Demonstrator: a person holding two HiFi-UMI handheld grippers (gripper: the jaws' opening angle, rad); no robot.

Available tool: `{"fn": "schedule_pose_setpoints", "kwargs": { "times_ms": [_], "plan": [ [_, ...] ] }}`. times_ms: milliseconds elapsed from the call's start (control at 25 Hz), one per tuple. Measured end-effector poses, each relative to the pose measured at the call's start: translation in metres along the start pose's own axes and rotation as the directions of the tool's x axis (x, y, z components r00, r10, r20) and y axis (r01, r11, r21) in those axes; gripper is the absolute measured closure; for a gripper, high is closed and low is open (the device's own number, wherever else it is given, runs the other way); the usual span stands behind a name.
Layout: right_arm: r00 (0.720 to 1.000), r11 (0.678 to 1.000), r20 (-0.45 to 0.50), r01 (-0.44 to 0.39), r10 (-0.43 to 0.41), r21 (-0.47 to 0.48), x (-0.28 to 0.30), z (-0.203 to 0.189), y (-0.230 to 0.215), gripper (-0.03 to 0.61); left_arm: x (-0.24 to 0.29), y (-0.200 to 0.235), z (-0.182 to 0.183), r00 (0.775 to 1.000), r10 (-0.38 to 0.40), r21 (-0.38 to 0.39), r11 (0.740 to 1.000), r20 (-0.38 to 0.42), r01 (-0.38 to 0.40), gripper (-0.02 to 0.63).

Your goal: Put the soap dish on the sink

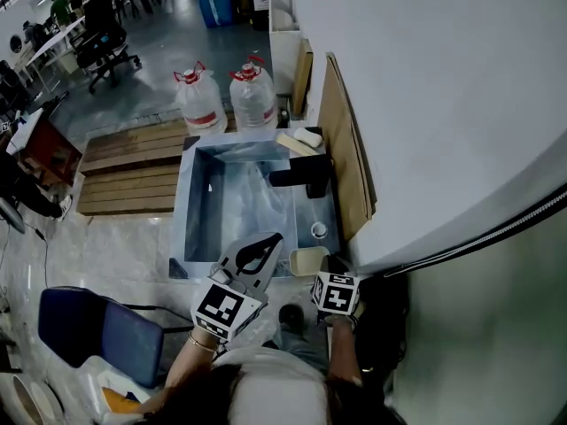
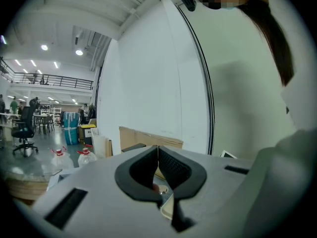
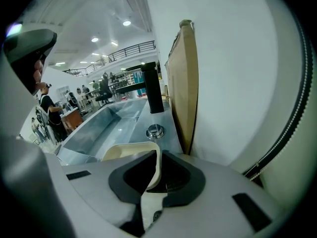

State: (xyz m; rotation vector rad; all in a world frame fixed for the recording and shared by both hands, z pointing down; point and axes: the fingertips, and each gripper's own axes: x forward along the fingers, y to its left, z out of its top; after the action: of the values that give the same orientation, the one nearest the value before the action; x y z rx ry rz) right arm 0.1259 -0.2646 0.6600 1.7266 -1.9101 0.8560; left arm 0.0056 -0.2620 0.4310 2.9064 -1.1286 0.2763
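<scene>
My right claw (image 3: 157, 158) was clamped narrowly on the near wall of the cream soap dish (image 3: 130, 153), the thin rim pinched between my two pads. The dish's open hollow reached forward from my tips. It hung at the near right corner of the sink (image 3: 101, 128), by the flat ledge; I could not tell whether its underside touched the metal. My left claw (image 2: 158, 150) hovered just beside it on the left, jaws closed tip to tip on nothing. Beyond the dish, on the same ledge, sat a round metal knob (image 3: 155, 131), and past that stood the black tap (image 3: 151, 89). A cardboard sheet (image 3: 184, 83) leaned upright along the ledge's right side. Farthest off, behind the sink, two water bottles (image 1: 200, 101) stood on the floor.
</scene>
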Motion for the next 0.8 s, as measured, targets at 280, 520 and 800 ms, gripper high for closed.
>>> {"fn": "schedule_pose_setpoints", "kwargs": {
  "times_ms": [280,520,800],
  "plan": [
    [0.999,0.999,0.050,0.021,-0.019,-0.032,-0.016,0.011,0.004,0.543,-0.008,-0.002,0.004,1.000,-0.002,0.002,1.000,0.011,0.002,0.604],
    [0.992,0.997,0.120,0.041,-0.033,-0.063,-0.039,0.028,0.007,0.543,-0.017,-0.005,0.008,1.000,0.000,0.003,1.000,0.025,-0.001,0.604],
    [0.982,0.995,0.187,0.047,-0.031,-0.082,-0.069,0.046,0.017,0.543,-0.030,-0.007,0.015,0.999,0.011,-0.005,1.000,0.049,-0.011,0.604]
  ]
}}
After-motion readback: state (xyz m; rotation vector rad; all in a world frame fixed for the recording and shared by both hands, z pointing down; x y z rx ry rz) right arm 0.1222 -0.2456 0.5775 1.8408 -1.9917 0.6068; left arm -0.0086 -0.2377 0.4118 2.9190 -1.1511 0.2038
